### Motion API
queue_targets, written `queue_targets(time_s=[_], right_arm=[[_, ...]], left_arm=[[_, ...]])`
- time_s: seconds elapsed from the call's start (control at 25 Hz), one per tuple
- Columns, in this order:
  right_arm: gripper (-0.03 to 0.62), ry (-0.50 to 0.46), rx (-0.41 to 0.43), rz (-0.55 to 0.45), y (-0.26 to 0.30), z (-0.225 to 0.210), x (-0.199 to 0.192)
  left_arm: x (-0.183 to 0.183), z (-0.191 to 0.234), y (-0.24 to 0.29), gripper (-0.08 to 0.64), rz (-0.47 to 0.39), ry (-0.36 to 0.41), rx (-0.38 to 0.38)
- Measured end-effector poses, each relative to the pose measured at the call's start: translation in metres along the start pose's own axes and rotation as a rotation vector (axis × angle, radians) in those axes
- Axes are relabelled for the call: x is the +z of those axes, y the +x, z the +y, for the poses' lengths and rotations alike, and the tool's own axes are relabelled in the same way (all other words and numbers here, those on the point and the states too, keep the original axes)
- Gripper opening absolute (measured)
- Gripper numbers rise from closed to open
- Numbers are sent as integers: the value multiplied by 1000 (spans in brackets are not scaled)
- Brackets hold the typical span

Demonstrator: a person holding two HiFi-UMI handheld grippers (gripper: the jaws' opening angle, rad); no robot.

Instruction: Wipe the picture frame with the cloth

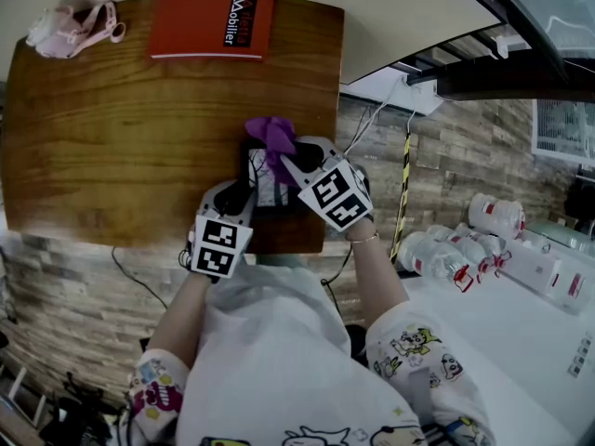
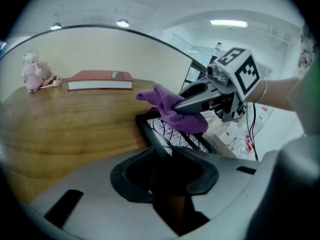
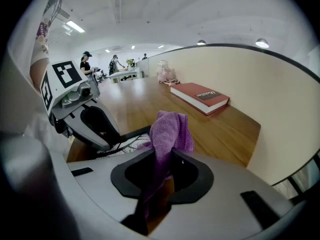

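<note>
Left tongs: the left tongs [image 2: 165, 156] are clamped on the near edge of the black-rimmed picture frame with a bare-branch print [image 2: 150, 129], and the rim runs straight into the gap between the jaws. They steady it on the brown wooden table [image 1: 139, 137].
Right tongs: the right tongs [image 3: 162, 159] are closed on a purple knitted cloth [image 3: 170, 131]. A bunched wad sticks out past the tips and a tail hangs back between the jaws.
Where the frame is: flat near the table's near right corner, directly ahead of and below both sets of tongs [image 1: 265, 189].
Cloth against frame: seen from the left gripper view, the wad [image 2: 175, 109] sits on the frame's far part, just beyond the left tongs' tips.
Key relation: the frame's long axis seems to run away from the person, roughly along the line the left tongs point. The right tongs [image 1: 284, 165] reach in from the right, nearer the far end, so the strokes are theirs, drawn back along the glass toward the left tongs [image 1: 237, 198].
Risk: the two sets of tips are near each other, so a long pull could knock them together.
Elsewhere: a red hardback book [image 1: 212, 21] and a pink soft bundle [image 1: 70, 28] lie well beyond the tongs, at the far edge.
</note>
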State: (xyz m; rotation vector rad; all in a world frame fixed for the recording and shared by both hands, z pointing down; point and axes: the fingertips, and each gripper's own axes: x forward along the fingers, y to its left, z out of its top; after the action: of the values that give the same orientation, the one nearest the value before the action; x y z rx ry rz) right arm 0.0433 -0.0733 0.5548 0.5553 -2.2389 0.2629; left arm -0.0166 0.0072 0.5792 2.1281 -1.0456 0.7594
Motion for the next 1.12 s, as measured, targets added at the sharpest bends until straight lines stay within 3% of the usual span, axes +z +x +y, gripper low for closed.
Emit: queue_targets(time_s=[0.64, 0.84, 1.12], right_arm=[[72, 165, -134, 58, -35, -31, -47], [72, 157, -139, 35, -50, -20, -39], [72, 169, -78, -94, -70, 12, 4]], left_arm=[[0, 0, 0, 110, -4, 4, 4], [0, -1, 0, 110, -6, 5, 5], [0, -1, 0, 110, -7, 8, 8]])
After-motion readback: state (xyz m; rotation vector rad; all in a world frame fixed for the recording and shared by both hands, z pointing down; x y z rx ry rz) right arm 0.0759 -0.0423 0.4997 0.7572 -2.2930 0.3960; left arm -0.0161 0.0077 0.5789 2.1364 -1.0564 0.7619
